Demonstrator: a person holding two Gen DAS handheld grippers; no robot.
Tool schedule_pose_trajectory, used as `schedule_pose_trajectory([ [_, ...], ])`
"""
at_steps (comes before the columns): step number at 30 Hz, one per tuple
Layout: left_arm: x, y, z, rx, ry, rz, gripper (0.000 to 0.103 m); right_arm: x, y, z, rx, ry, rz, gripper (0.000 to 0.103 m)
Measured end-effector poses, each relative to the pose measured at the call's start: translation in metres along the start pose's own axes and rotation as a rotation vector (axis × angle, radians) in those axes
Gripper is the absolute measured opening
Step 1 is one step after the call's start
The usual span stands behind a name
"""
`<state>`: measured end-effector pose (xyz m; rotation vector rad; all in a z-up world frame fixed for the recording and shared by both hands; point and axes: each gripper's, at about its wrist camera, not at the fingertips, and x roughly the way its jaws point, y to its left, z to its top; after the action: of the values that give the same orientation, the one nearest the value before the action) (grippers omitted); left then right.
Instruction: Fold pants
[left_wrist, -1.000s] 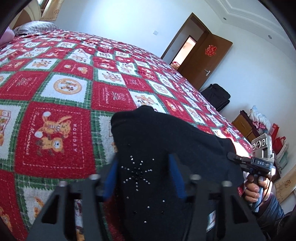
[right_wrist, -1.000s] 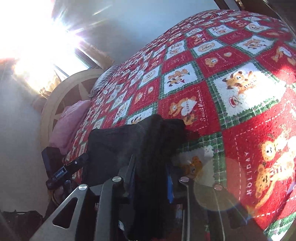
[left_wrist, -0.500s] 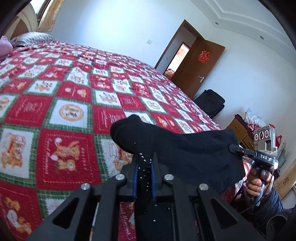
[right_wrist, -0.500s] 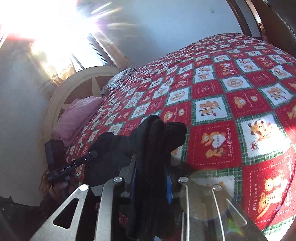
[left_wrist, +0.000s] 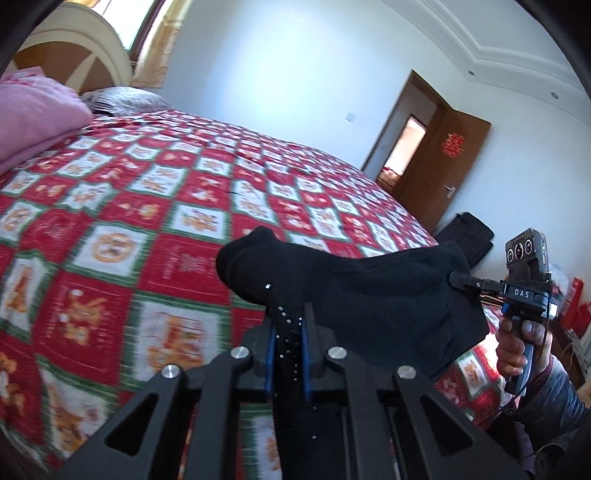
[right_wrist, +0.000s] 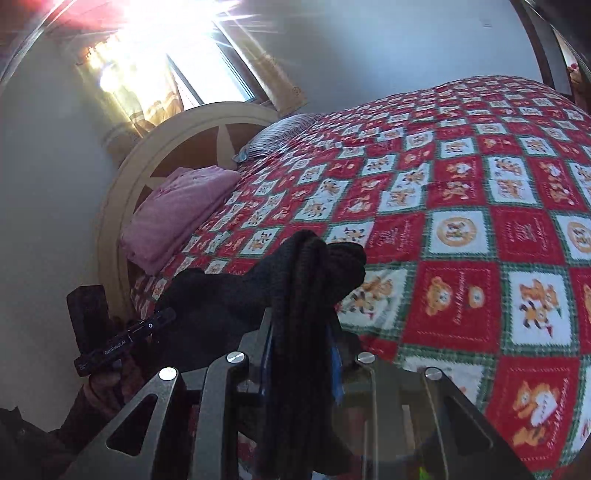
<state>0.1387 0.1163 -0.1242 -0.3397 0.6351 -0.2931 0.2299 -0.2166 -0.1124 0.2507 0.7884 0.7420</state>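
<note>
The black pants (left_wrist: 354, 288) with small rhinestones hang in the air above the bed, stretched between my two grippers. My left gripper (left_wrist: 288, 321) is shut on one end of the pants. My right gripper (right_wrist: 301, 325) is shut on the other end, where the black cloth (right_wrist: 306, 266) bunches over its fingers. In the left wrist view the right gripper (left_wrist: 461, 282) shows at the far right, held by a hand. In the right wrist view the left gripper (right_wrist: 162, 319) shows at the lower left.
The bed wears a red, green and white checked quilt (left_wrist: 155, 236) with bear pictures. A folded pink blanket (right_wrist: 177, 214) and a striped pillow (right_wrist: 280, 133) lie by the curved headboard (right_wrist: 155, 155). A brown door (left_wrist: 443, 173) and a black bag (left_wrist: 469, 232) stand beyond the bed.
The left gripper closed on the pants a second ago. Both grippers have since lifted the pants off the quilt and higher above the bed.
</note>
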Motion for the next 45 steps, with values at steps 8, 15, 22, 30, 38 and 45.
schedule_pose_trajectory([
  [8, -0.025, 0.044, 0.01, -0.023, -0.071, 0.146, 0.011, 0.087, 0.032, 0.029, -0.043, 0.059, 0.063, 0.025],
  [15, -0.022, 0.069, 0.003, -0.022, -0.058, 0.236, 0.011, 0.147, 0.039, 0.033, -0.026, 0.122, 0.054, 0.025],
  [22, -0.013, 0.084, -0.005, -0.035, -0.029, 0.257, 0.011, 0.166, 0.028, 0.032, 0.003, 0.146, 0.029, 0.025],
  [30, -0.006, 0.093, -0.014, -0.033, -0.003, 0.287, 0.021, 0.175, 0.016, 0.025, 0.021, 0.162, -0.001, 0.026],
  [38, 0.002, 0.112, -0.026, -0.077, 0.031, 0.344, 0.067, 0.184, 0.003, 0.017, 0.051, 0.185, -0.049, 0.04],
  [45, -0.023, 0.102, -0.024, -0.075, 0.031, 0.391, 0.069, 0.146, 0.003, 0.019, 0.07, 0.108, -0.191, 0.052],
])
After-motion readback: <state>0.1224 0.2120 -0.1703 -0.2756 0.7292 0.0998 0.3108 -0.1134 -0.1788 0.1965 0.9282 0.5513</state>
